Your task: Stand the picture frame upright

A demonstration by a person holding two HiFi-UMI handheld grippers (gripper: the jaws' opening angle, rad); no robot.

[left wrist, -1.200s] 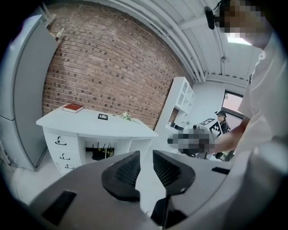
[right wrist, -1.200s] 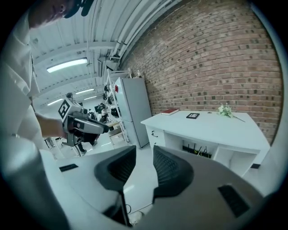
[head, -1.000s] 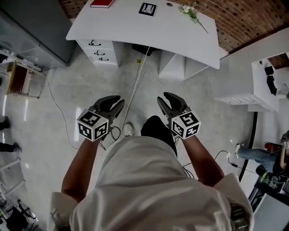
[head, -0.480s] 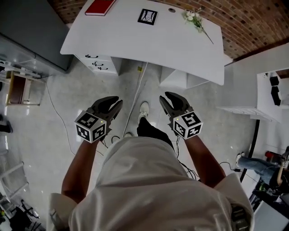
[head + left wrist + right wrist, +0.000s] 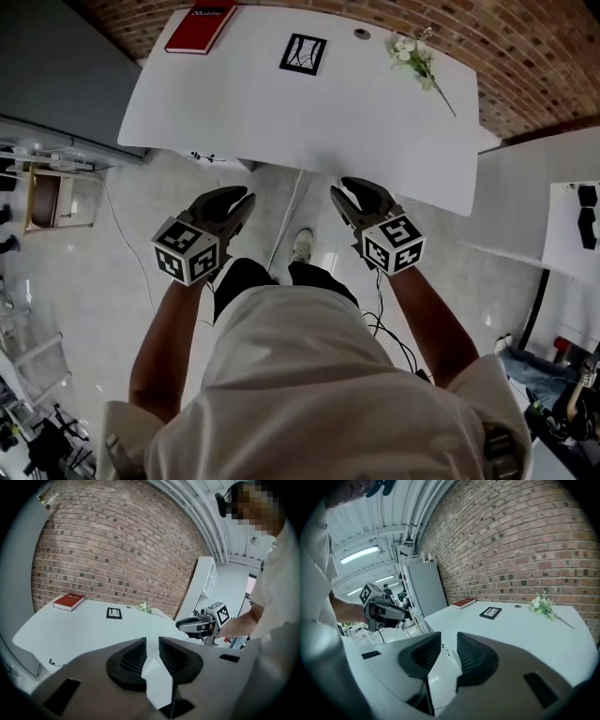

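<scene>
The small black rectangular picture frame lay flat on the white curved table, towards its far edge, between a red book and a sprig of white flowers. Its white picture carried thin dark lines. The left gripper and the right gripper hung at the table's near edge, well apart from the frame. Both had their jaws apart and empty, and the left ones had just been closing a little.

Bright, even illumination from ceiling strip lights casts soft shadows and mild floor glare; both gripper views show fisheye curvature and black vignetted corners.
</scene>
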